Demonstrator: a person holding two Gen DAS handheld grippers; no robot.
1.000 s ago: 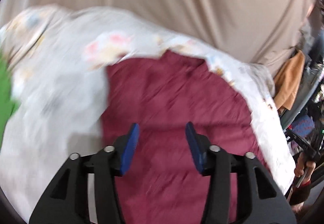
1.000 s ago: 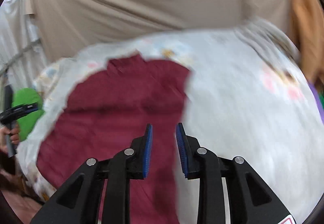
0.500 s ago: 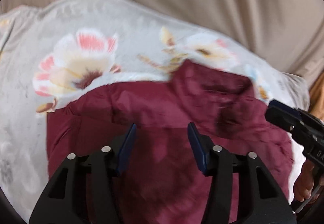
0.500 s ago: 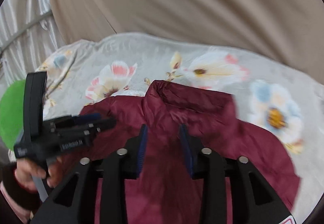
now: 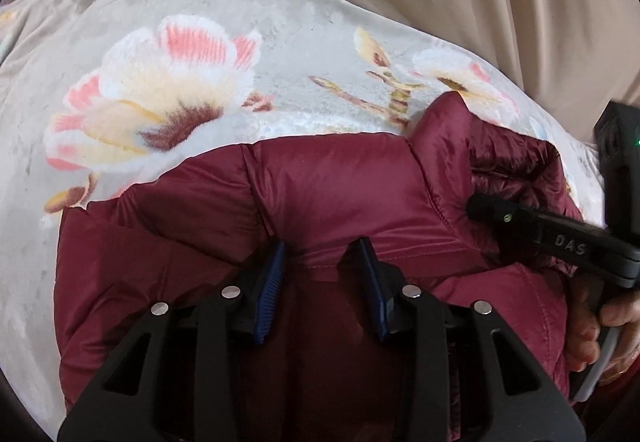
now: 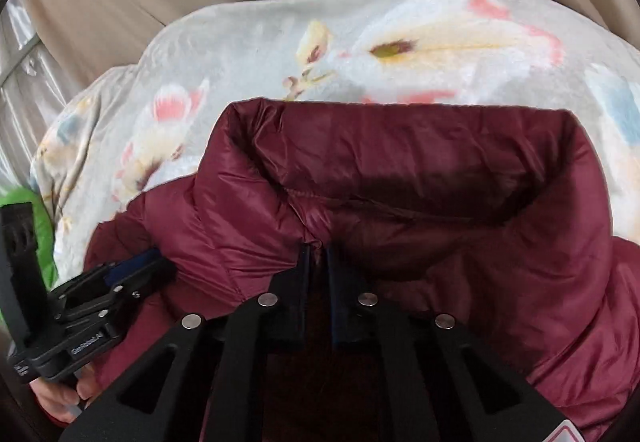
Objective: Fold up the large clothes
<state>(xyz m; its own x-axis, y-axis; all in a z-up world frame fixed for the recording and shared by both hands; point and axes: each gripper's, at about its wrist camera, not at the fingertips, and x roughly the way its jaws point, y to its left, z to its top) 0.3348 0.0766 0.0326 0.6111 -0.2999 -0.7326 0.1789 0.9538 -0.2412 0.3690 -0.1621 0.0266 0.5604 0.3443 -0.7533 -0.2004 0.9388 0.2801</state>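
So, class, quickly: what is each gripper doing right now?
Left gripper: fingers closing around a fold of the maroon jacket.
Right gripper: fingers closing, pinching jacket fabric below the collar.

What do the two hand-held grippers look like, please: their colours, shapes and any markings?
Both are black plastic. The left gripper has two angular fingers with triangular cut-outs, silver round pins and ribbed blue pads on its jaws. The right gripper has the same build and a red-edged sticker at its lower corner. Seen from the side, the right gripper's body carries white letters "DAS" and small green lights.
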